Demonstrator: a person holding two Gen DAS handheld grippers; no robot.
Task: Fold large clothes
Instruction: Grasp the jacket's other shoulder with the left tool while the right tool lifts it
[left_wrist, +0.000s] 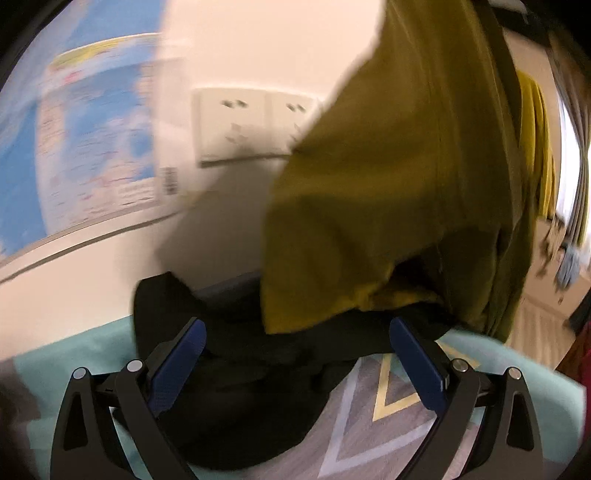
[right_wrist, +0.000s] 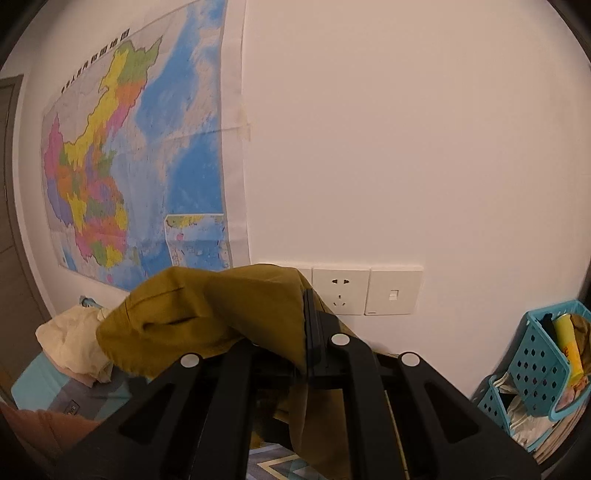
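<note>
The right gripper (right_wrist: 304, 332) has its fingers squeezed tight on a mustard-yellow garment (right_wrist: 207, 314). The cloth bunches up over the fingers and spills toward 9 o'clock, and more of it hangs down below, between the black arms of the tool. Behind it, at 3 o'clock from the pinch, a white wall socket (right_wrist: 340, 291) and a light switch (right_wrist: 393, 294) sit side by side on the wall. A big colored map (right_wrist: 140, 155) hangs up at 10 o'clock. A cream cloth (right_wrist: 74, 343) lies in a heap at 9 o'clock. A blue basket (right_wrist: 543, 362) with things in it stands at 4 o'clock.

The left gripper (left_wrist: 297, 365) has its blue fingers (left_wrist: 179, 365) wide apart with nothing gripped. A black garment (left_wrist: 240, 369) lies between and under them on a bed cover (left_wrist: 369, 424) with gray and yellow triangles and a teal edge. The same mustard-yellow garment (left_wrist: 388, 184) hangs in the air at 1 o'clock, its bottom edge just above the black one. This view is blurry.
</note>
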